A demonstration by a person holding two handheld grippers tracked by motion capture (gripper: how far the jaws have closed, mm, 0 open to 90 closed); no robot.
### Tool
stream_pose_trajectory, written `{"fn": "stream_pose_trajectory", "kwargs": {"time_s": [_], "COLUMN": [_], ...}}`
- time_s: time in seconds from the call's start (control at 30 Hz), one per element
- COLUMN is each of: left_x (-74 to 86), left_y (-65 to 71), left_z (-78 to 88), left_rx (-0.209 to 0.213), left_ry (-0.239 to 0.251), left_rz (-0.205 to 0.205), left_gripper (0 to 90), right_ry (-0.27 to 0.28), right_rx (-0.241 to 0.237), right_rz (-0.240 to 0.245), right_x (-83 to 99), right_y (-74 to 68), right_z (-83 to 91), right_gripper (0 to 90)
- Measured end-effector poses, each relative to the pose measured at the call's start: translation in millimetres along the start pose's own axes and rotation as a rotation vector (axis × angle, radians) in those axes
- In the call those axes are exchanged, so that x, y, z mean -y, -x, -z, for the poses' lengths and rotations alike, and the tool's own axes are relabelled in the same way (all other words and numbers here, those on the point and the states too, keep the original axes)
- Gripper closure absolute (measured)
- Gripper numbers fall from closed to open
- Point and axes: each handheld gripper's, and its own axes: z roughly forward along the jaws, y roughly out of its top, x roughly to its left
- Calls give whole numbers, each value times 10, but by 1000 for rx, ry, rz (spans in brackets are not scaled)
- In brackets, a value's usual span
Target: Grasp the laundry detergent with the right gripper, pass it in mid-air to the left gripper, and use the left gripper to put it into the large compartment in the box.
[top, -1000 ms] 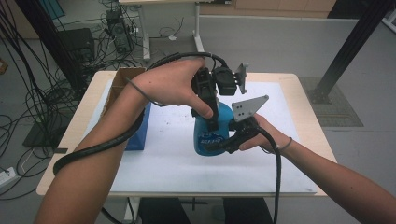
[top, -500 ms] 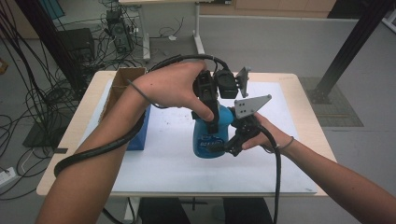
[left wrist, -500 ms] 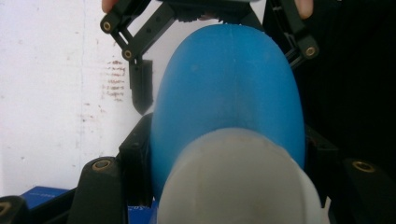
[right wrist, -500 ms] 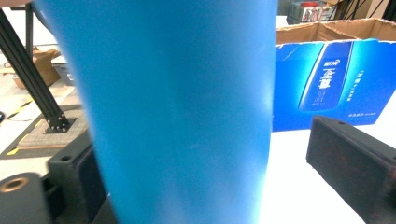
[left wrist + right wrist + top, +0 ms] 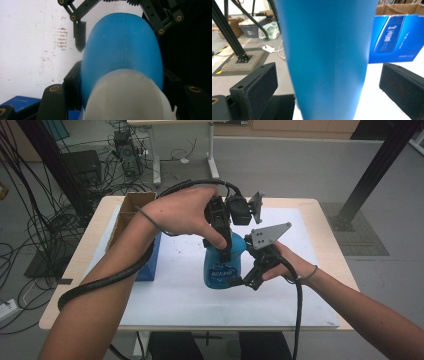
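Two claws on blue plastic bottle (image 5: 222,267) with white cap, upright mid-desk (image 5: 310,290): left claw (image 5: 223,251) clamped at neck, right claw (image 5: 240,281) spread around base. Best steady base before twisting.

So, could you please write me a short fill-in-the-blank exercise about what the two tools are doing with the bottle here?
1. The bottle standing on the white mat is coloured ____.
2. In the left gripper view, the bottle's cap is coloured ____.
3. The left tool comes down on the bottle from ____.
4. The right tool has its jaws apart on either side of the bottle, so it is ____.

Missing words: blue; white; above; open
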Motion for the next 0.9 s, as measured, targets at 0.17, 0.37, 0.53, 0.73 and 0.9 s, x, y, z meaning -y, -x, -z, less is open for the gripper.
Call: {"fn": "stream_pose_trajectory", "kwargs": {"time_s": [0.17,0.37,0.53,0.73,0.9], "left_x": [3,4,3,13,17], "left_y": [-9,-33,-42,-47,-25], "left_z": [3,-10,-12,-29,-38], "left_rx": [-3,5,3,12,-1], "left_ry": [-1,-5,-6,-9,-4], "left_rz": [4,12,14,23,22], "left_gripper": [377,377,376,376,376], "right_ry": [-105,-319,-534,-775,-950], "right_rx": [1,2,30,57,82], "right_rz": [-15,-38,-60,-98,-122], "right_x": [9,6,13,38,85], "right_y": [14,21,58,94,141], "right_z": [61,140,217,283,323], "right_gripper": [28,37,47,57,61]}}
